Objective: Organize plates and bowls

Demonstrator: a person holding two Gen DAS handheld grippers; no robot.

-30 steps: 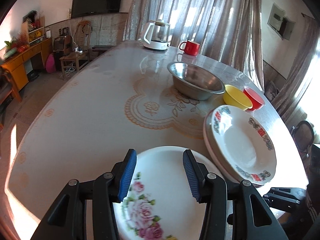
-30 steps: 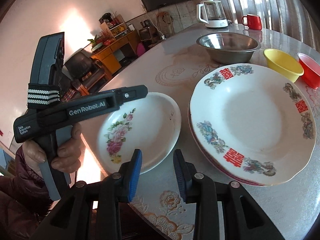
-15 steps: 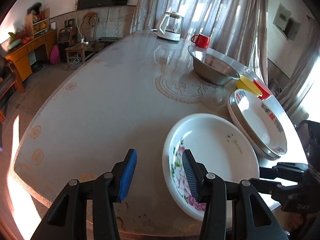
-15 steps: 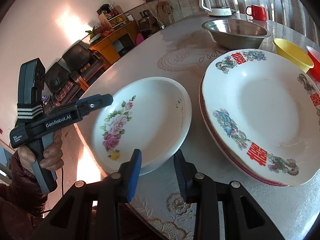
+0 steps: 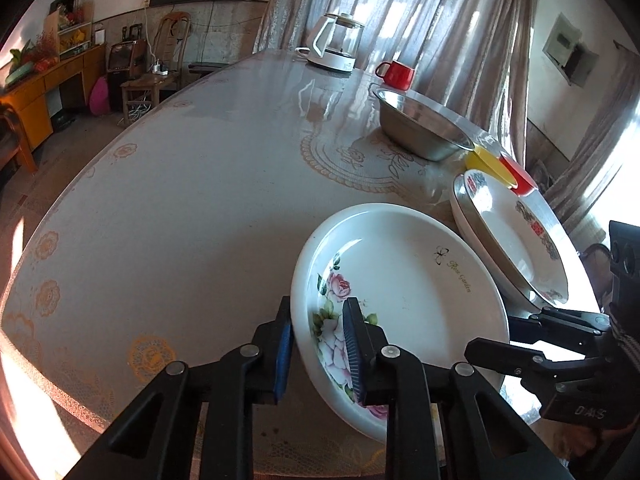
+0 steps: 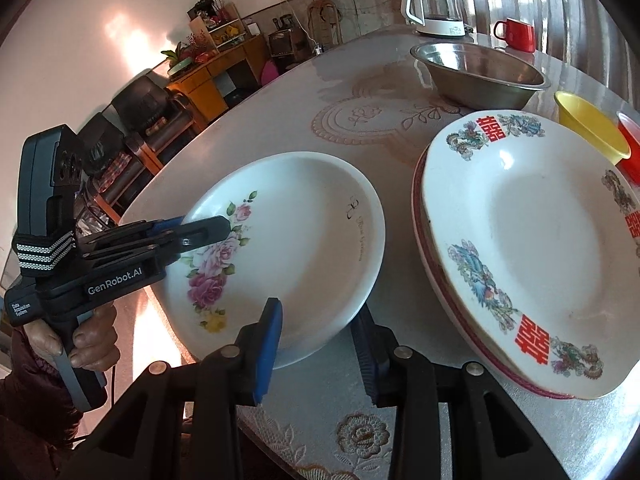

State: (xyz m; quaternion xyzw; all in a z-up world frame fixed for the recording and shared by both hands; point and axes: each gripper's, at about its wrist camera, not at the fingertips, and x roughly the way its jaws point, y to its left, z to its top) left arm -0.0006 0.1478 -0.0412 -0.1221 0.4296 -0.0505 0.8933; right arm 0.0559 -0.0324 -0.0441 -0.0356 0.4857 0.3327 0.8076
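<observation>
A white plate with pink roses (image 5: 404, 280) (image 6: 288, 236) is tilted, its left rim raised. My left gripper (image 5: 316, 344) is shut on that rim; it shows in the right wrist view (image 6: 200, 230) at the plate's left edge. My right gripper (image 6: 318, 344) is open; the plate's near rim lies between its pads without clear contact. It shows at the right of the left wrist view (image 5: 532, 340). A stack of plates with red characters (image 6: 532, 240) (image 5: 516, 232) lies to the right.
A steel bowl (image 6: 480, 76), a yellow bowl (image 6: 592, 132) and a red bowl (image 6: 630, 148) stand behind the stack. A kettle (image 5: 336, 48) and a red mug (image 5: 396, 74) are at the far edge. The table edge (image 6: 320, 440) is close below my right gripper.
My left gripper has closed on the rose plate's left rim and tipped that side up. My right gripper has moved in until the near rim lies between its pads.
</observation>
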